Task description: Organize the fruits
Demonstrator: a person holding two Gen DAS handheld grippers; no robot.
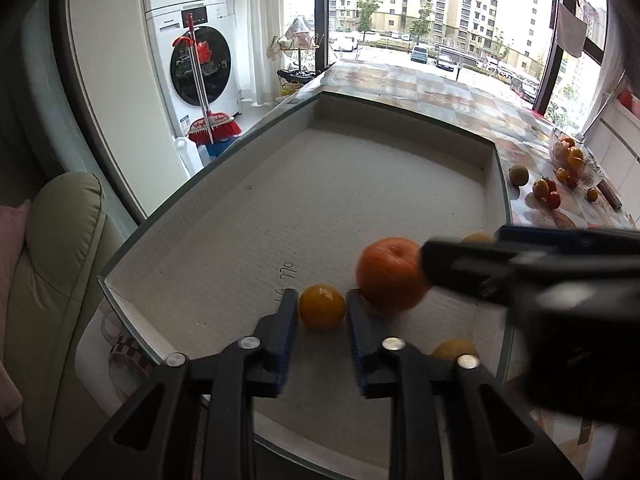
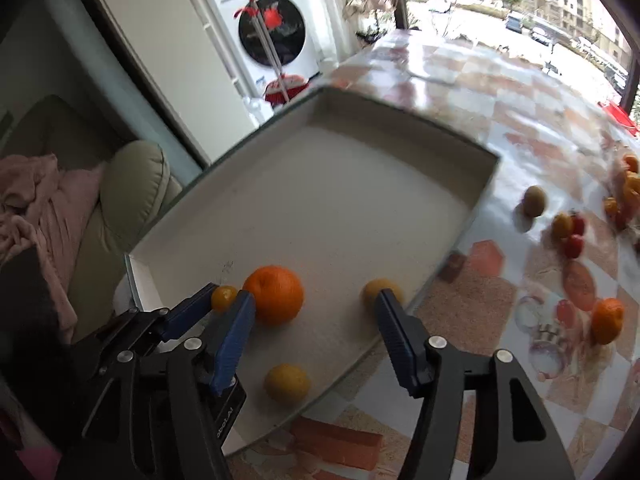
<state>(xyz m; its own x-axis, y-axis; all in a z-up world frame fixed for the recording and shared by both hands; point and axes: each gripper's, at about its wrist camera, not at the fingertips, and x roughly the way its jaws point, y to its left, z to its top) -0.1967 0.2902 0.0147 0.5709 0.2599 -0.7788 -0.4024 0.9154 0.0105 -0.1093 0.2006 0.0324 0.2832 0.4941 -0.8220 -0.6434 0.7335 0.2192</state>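
My left claw (image 1: 322, 312) brackets the small yellow fruit (image 1: 321, 306) inside the tray (image 1: 400, 184), fingers beside it; contact unconfirmed. Round, smooth, likely slippery: grip across its widest girth. My right claw (image 2: 316, 306) gapes wide, empty. The orange (image 2: 274, 294) rests at 1 o'clock.

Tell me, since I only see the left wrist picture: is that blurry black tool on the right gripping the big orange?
Observer: No. The right tool is wide open; the big orange lies loose in the tray.
Visitor: Any fruit outside the tray that I'm missing?
Observer: Yes, a tangerine sits on the patterned table, right of the tray.
Visitor: And the yellow lump half hidden near me?
Observer: A whole yellow fruit, lying in the tray by its near edge.
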